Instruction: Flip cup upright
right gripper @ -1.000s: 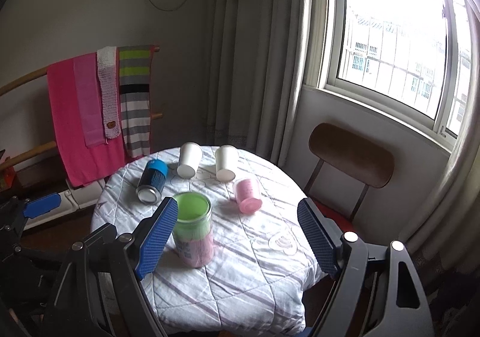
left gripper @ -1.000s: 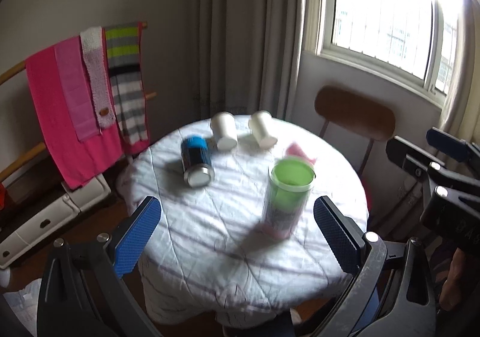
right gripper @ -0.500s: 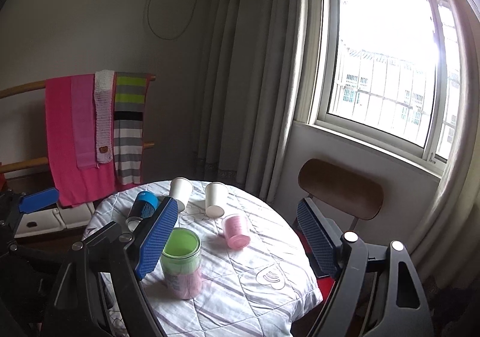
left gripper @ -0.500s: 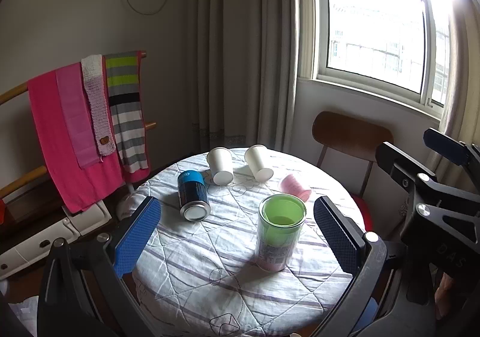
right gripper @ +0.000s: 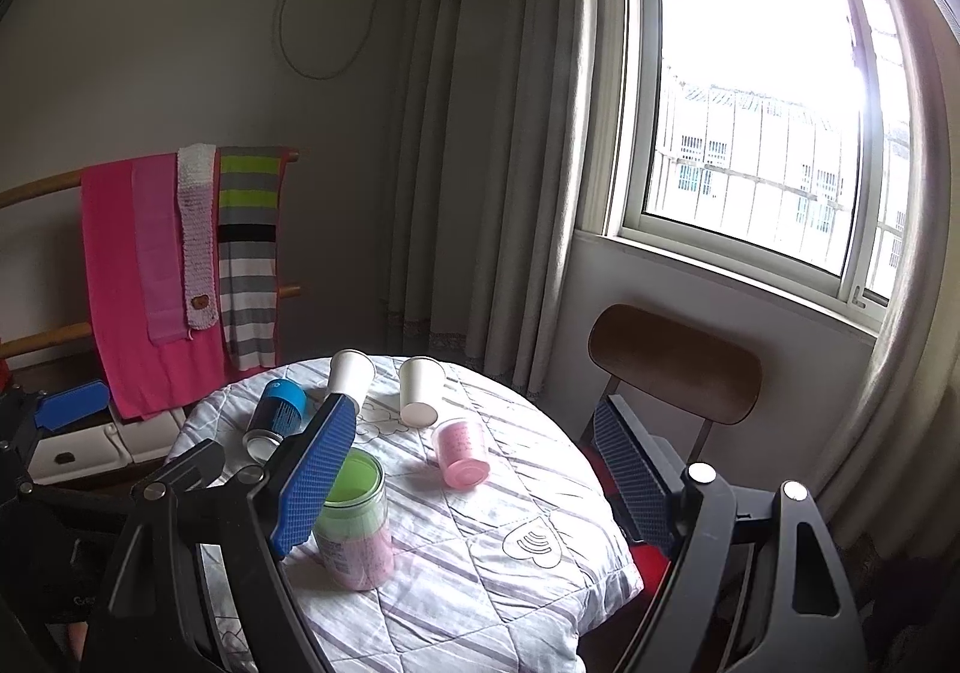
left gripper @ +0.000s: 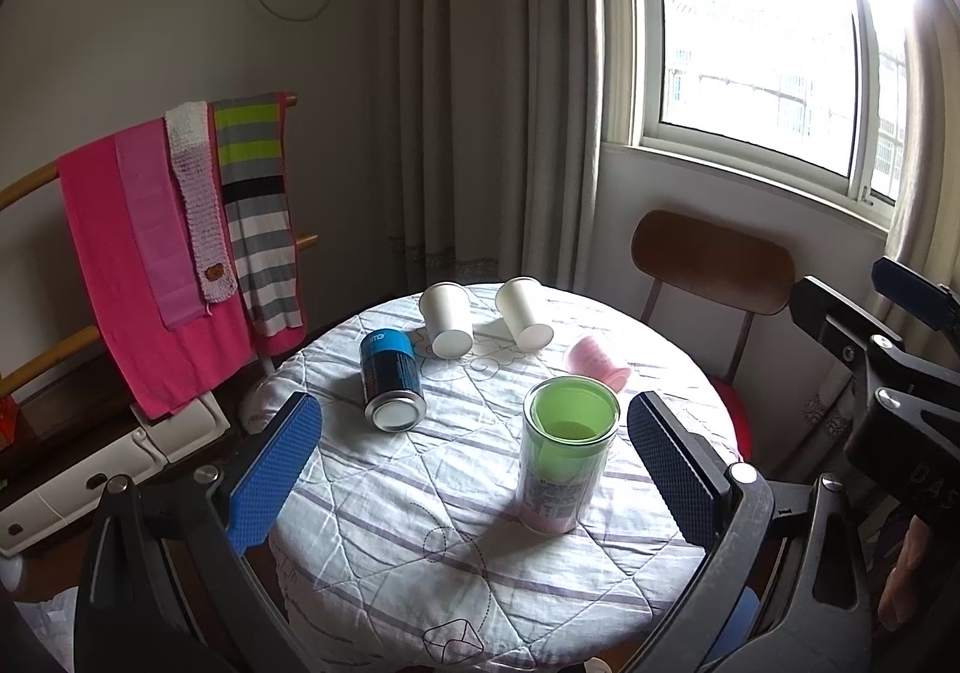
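Daylight floods through the window beyond and right of the tongs, blown out to white glare. The walls lie dim. Both pictures are sharp, with fisheye bending and dark corners.

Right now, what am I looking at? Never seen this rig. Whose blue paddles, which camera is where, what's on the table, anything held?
There is no robot arm. A person holds a two-finger gripper in each hand, and each carries a fisheye camera looking forward along its fingers. The blue paddles are the finger pads.

In the left wrist view, the left gripper is open and empty; the right gripper shows at that view's right edge. In the right wrist view, the right gripper is also open and empty.

On the round table stands an upright green cup. Lying on their sides are a blue can, two white paper cups and a small pink cup. A chair stands behind it.
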A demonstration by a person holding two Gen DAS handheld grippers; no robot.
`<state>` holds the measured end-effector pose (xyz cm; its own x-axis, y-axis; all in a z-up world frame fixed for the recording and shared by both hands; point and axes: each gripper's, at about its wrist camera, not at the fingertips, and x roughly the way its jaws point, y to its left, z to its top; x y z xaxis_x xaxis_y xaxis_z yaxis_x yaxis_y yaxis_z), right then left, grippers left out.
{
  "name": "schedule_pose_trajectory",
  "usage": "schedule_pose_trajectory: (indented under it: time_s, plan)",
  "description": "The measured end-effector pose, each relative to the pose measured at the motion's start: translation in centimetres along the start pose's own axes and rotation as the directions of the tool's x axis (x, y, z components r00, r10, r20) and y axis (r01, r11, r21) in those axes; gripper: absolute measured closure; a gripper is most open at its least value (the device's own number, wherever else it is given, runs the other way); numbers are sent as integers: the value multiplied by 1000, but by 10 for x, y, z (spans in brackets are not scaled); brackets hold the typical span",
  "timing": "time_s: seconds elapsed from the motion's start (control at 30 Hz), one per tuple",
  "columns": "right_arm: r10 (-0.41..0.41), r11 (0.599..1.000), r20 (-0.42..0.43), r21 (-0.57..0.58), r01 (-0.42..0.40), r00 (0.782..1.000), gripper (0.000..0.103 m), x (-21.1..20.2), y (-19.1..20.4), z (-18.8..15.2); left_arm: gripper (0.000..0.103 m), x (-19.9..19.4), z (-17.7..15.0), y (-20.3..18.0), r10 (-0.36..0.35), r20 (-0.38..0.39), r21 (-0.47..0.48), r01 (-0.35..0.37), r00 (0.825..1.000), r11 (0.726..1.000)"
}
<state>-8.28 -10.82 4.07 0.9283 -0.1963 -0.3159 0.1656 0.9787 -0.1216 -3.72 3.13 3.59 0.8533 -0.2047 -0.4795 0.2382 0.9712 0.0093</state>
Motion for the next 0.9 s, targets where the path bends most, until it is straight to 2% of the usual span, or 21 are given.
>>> schedule_pose_trajectory:
  time_s: [0.23,0.7,0.9]
  plan:
    - [7,1000,-12,3,-7,1000,20,1,-4,-2,0,0,1,8,29,-4,-43,-30,1000,999]
    - [11,1000,-28,14,-11,1000,20,4,-11,-5,0,3,1,-5,42,-1,9,-42,999,999]
    - [12,1000,-28,14,-11,1000,20,5,-13,-6,0,4,1,-6,26,-1,1,-26,1000,1000]
